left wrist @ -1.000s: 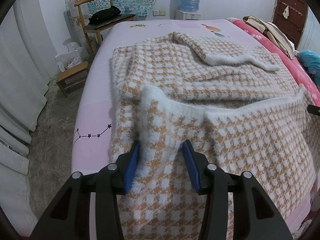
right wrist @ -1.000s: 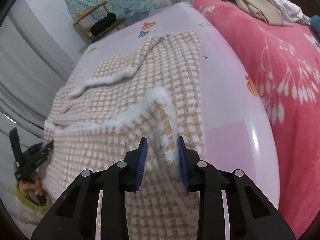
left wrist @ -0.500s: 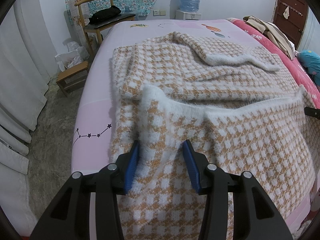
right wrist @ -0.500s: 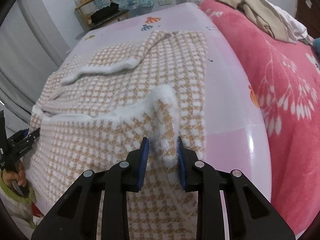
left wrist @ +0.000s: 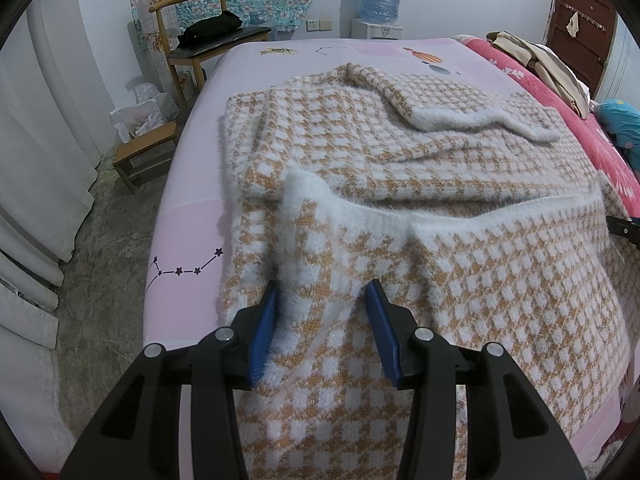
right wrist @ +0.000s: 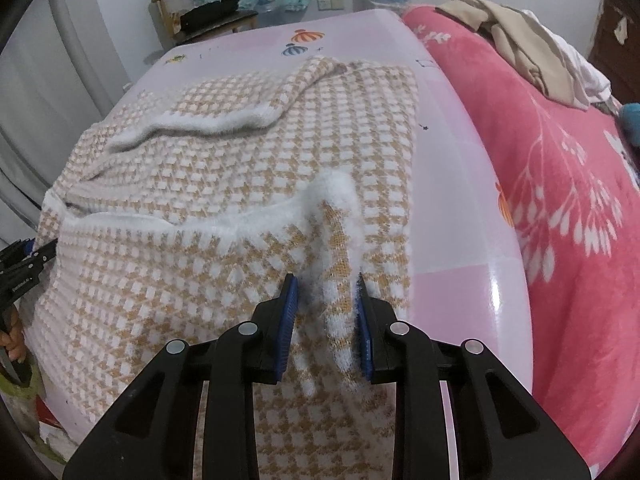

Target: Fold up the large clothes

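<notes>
A fuzzy orange-and-white checked sweater (left wrist: 400,152) lies spread on the pink bed (left wrist: 188,216), with a sleeve folded across its far part. Its white-edged hem is lifted and doubled toward the middle. My left gripper (left wrist: 324,292) is shut on the hem's left corner, fabric bunched between the blue pads. In the right wrist view the sweater (right wrist: 240,168) fills the bed (right wrist: 452,160), and my right gripper (right wrist: 325,280) is shut on the hem's right corner. The left gripper (right wrist: 24,268) shows at that view's left edge, held by a hand.
A red flowered blanket (right wrist: 560,200) with a pile of beige clothes (right wrist: 520,40) lies to the right of the pink sheet. Left of the bed are a wooden chair (left wrist: 208,36) with a black bag, a low stool (left wrist: 144,152), plastic bags and white curtains (left wrist: 32,160).
The right gripper has shifted and rolled a little with the hem corner in it, so the bed looks more level in its view. The left gripper and its corner have stayed put.
</notes>
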The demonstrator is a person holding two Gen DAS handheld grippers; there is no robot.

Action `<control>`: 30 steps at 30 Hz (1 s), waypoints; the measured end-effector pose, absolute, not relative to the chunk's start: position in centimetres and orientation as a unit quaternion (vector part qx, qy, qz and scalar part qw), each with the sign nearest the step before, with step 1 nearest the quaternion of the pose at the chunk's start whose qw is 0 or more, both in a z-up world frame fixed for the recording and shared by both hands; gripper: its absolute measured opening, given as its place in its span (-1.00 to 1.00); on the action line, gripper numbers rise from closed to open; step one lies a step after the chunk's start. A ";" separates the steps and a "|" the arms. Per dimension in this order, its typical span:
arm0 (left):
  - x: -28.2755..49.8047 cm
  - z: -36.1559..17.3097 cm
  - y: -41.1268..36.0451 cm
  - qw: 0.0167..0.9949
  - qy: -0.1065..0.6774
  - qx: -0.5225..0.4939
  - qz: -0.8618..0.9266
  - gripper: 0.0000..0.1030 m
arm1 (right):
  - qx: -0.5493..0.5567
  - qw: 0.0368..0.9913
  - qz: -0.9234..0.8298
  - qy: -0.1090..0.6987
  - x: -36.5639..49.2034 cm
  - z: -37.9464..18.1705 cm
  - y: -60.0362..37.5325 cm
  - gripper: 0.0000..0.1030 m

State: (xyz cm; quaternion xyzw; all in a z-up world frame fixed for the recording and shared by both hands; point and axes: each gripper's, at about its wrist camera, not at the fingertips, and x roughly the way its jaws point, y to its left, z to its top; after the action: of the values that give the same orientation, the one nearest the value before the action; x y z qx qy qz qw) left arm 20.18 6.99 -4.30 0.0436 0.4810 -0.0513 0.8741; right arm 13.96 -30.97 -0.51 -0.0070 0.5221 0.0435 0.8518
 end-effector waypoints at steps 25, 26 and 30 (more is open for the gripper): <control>20.2 -4.3 7.0 0.874 0.481 0.044 -0.051 -0.16 | -0.011 0.852 0.043 0.522 13.8 -0.6 -30.6 -0.50; 20.2 -4.3 7.0 0.874 0.481 0.044 -0.051 -0.16 | -0.011 0.852 0.043 0.522 13.8 -0.6 -30.6 -0.50; 20.2 -4.4 7.0 0.874 0.481 0.044 -0.051 -0.16 | -0.011 0.852 0.043 0.522 13.8 -0.6 -30.5 -0.50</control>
State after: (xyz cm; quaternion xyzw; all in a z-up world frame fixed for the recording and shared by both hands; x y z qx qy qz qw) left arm 20.21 6.99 -4.35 0.0440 0.4809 -0.0512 0.8742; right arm 13.76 -30.48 -0.58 -0.0109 0.5221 0.0428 0.8517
